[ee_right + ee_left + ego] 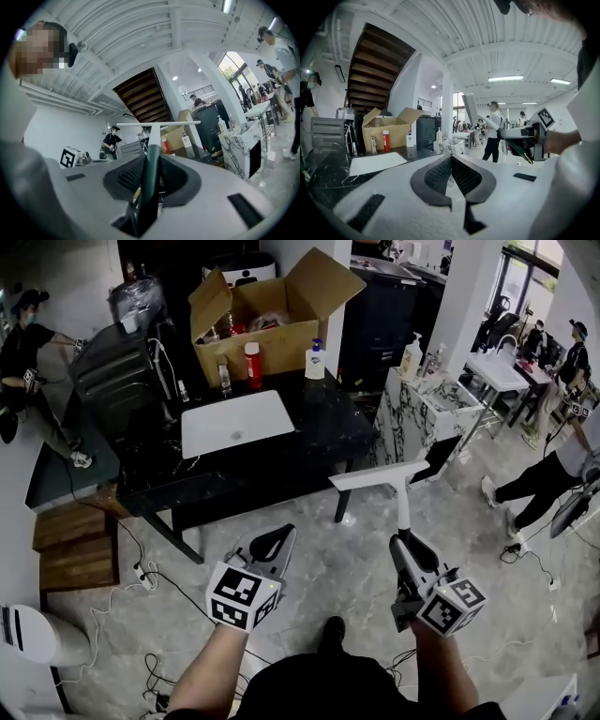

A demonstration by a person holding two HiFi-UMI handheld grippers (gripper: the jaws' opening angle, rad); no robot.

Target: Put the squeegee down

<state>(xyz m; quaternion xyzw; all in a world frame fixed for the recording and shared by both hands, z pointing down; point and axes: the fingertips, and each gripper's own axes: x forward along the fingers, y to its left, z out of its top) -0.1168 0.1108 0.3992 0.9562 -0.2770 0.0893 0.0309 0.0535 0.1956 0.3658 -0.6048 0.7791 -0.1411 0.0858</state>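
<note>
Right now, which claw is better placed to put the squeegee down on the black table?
The right claw: it grips the squeegee by its handle, with the blade pointing toward the table. The left claw is shut and empty.

White-and-green squeegee (380, 475), black marbled table (319, 432), brown box (281, 338).

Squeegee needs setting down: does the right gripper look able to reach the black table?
Likely yes: nothing stands between the right gripper, holding the squeegee, and the bare corner of the black table.
</note>
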